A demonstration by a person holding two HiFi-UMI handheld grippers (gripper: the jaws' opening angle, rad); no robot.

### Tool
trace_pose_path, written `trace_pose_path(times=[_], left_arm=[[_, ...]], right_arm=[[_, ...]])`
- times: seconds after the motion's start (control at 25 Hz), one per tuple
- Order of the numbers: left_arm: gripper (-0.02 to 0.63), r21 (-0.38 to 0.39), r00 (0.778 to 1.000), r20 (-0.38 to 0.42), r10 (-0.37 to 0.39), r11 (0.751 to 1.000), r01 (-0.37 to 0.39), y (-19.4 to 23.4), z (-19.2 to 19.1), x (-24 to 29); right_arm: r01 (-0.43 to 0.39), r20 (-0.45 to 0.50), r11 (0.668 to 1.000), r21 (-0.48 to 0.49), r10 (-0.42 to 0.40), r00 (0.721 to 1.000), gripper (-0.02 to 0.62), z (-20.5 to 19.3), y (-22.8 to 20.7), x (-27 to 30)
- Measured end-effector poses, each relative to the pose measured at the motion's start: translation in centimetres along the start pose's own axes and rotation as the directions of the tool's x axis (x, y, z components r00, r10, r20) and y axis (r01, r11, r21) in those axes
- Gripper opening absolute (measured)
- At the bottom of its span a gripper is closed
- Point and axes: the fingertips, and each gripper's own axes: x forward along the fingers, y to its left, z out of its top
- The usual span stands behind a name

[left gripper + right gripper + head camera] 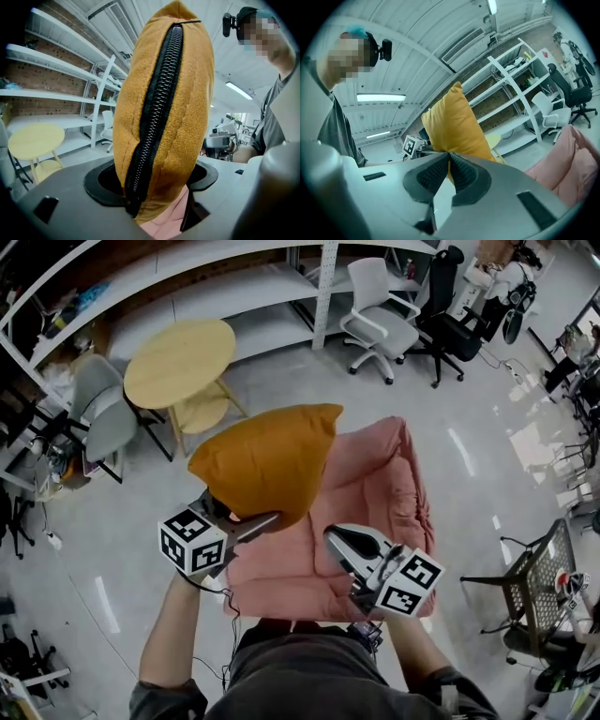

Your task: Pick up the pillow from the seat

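An orange pillow (267,460) with a black zipper (157,103) hangs in the air above a pink cushioned seat (375,493). My left gripper (248,521) is shut on the pillow's lower edge, the fabric bulging between the jaws (154,187). In the left gripper view the pillow (164,93) stands upright and fills the middle, with a bit of the pink seat (164,225) under it. My right gripper (342,545) hovers over the seat's front, tips together and empty (450,155). In the right gripper view the pillow (457,126) is behind the jaws, apart from them, and the seat (562,164) is at the right.
A round wooden table (180,362) and a grey chair (98,409) stand at the back left. A white office chair (380,324) and a black one (450,324) are near the white shelving (234,277). A wire-mesh chair (534,577) stands at the right.
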Motion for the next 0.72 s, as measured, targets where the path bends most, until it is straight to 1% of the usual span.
trace_pose_path(times=[0.16,0.36,0.6,0.72], left_arm=[[0.363,0.03,1.0,0.027,0.011,0.999,-0.012,-1.5,2.6,-0.9],[0.364,0.049,0.998,0.05,0.028,0.998,-0.03,-3.2,4.9,-1.5],[0.362,0.056,0.999,0.045,0.029,0.998,-0.032,-5.0,5.3,-1.2],[0.364,0.05,0.999,0.046,0.025,0.998,-0.027,-5.4,4.9,-1.2]], right_arm=[[-0.008,0.007,0.999,-0.043,0.008,1.0,0.023,1.7,1.4,-1.0],[-0.018,0.041,0.998,-0.064,0.02,0.999,0.018,3.1,2.7,-2.5],[-0.038,0.032,0.994,-0.101,0.042,0.999,0.015,3.9,4.0,-3.3],[-0.039,0.022,0.993,-0.11,0.041,0.999,0.015,3.7,4.4,-3.5]])
